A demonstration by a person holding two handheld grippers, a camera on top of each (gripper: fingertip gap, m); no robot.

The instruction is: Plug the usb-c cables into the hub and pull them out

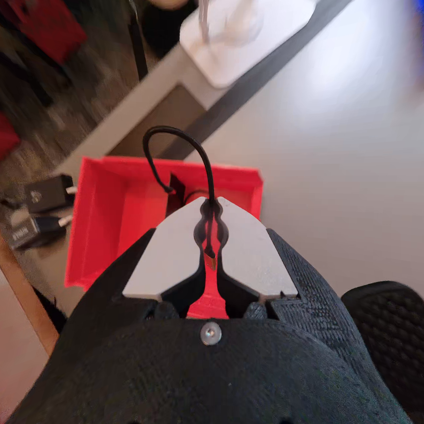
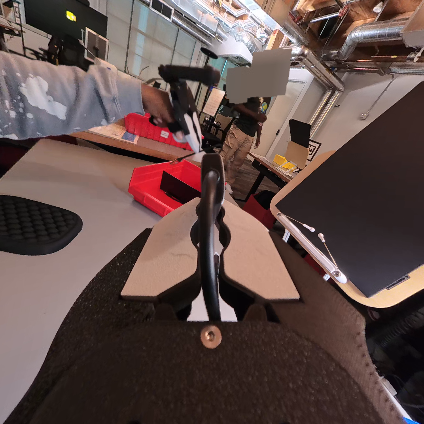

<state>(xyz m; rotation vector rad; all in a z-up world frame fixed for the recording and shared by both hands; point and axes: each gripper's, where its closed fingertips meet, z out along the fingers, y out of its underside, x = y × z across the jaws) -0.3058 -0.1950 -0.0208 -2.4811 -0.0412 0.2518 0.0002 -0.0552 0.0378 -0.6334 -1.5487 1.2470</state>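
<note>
Your left gripper has its fingers pressed together on a thin black cable, and the metal plug at its end points back toward the camera, its long axis running along the channel between the fingers. Beyond the fingertips the cable rises, arches over to the left and drops into the red bin, which sits below and beyond the gripper on the grey table. In your right gripper the fingers are clamped on the hub, a dark flat body with a pale edge that stands up past the fingertips with its long axis pointing away from you; its thick black lead curves back between the fingers toward the camera. In the right wrist view your left gripper hangs just above the far edge of the red bin, tips pointing down, with the plug end sticking out below them. A black divider stands inside the bin. A black textured pad lies on the table to the left, and black chargers sit to the left of the bin in the left wrist view.
</note>
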